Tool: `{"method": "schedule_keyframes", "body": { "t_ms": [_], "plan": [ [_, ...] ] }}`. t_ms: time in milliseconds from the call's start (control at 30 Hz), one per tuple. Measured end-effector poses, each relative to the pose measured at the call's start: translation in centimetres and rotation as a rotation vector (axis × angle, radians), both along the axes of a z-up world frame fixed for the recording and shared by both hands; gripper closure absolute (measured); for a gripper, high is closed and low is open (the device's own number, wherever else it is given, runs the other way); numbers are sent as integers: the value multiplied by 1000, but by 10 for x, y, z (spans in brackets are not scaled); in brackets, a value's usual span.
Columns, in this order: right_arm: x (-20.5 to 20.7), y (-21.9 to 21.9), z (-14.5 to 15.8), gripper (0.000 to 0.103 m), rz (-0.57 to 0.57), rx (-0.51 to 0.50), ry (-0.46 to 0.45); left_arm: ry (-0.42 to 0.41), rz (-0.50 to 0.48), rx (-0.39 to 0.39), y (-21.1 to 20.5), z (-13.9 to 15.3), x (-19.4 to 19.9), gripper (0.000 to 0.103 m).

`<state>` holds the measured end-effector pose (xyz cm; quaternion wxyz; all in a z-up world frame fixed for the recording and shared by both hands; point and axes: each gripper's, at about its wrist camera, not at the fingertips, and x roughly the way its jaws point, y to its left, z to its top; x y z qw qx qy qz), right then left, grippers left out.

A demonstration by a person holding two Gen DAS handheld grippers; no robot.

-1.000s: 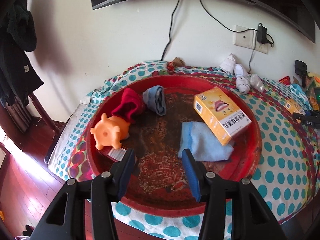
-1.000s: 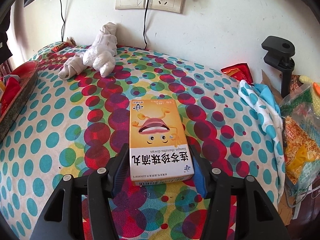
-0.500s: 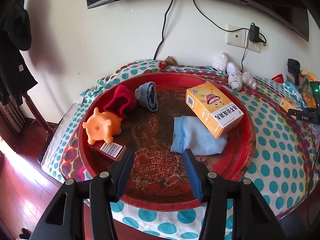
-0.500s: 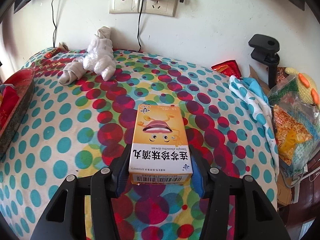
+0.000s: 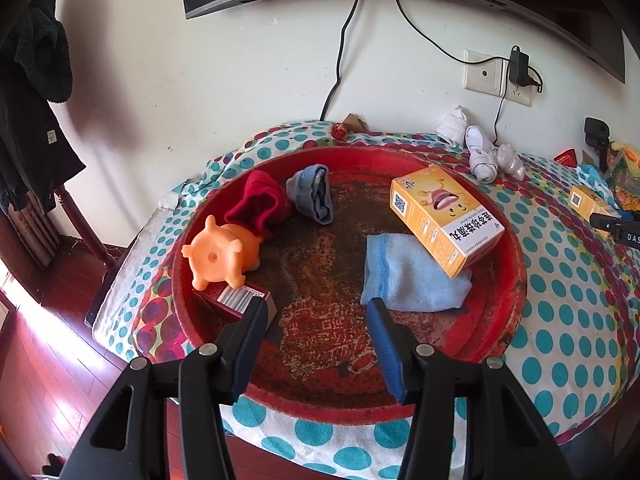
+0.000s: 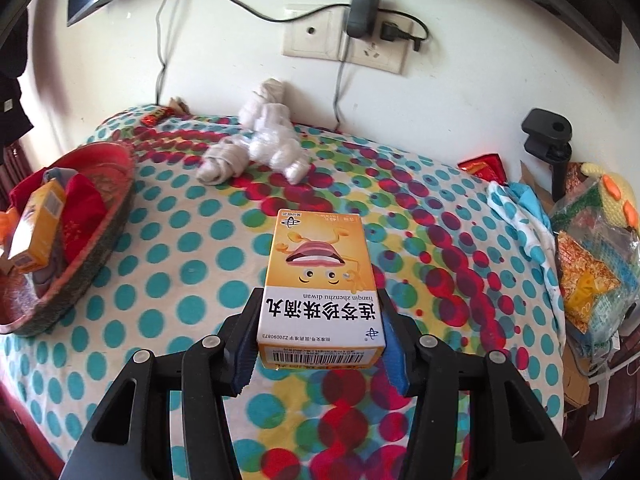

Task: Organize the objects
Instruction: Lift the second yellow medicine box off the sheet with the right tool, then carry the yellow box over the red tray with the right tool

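Note:
My right gripper (image 6: 320, 308) is shut on a yellow medicine box (image 6: 320, 276) and holds it above the dotted cloth. My left gripper (image 5: 316, 312) is open and empty over the near part of the round red tray (image 5: 516, 300). In the tray lie a second yellow box (image 5: 444, 216), a light blue cloth (image 5: 408, 276), a grey-blue sock (image 5: 312, 192), a red sock (image 5: 260, 204), an orange toy pig (image 5: 220, 252) and a small red box (image 5: 236, 300). The tray also shows at the left of the right wrist view (image 6: 100, 236).
White rolled socks (image 6: 264, 148) lie by the wall under a power socket (image 6: 348, 36). A black clamp (image 6: 548, 140), snack bags (image 6: 592, 272) and a blue-white cloth (image 6: 524, 224) crowd the right edge. The table drops off to a wood floor (image 5: 44, 364) on the left.
My right gripper has lifted the yellow box off the cloth and swung so the tray comes into view. My left gripper has pulled back a little from the tray, still open.

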<state>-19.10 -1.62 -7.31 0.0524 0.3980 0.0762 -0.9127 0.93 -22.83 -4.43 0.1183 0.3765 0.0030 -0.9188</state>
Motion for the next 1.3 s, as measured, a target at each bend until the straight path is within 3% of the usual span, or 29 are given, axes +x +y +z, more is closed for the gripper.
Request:
{"method": "schedule_keyframes", "body": {
  "t_ms": [667,1300],
  "plan": [
    [33,-123,49,54,232,-45,83,5,40,11,-21,2,4,49],
    [61,-245,59,54,449,-82,58,8,119,43,-56,5,14,49]
  ]
}}
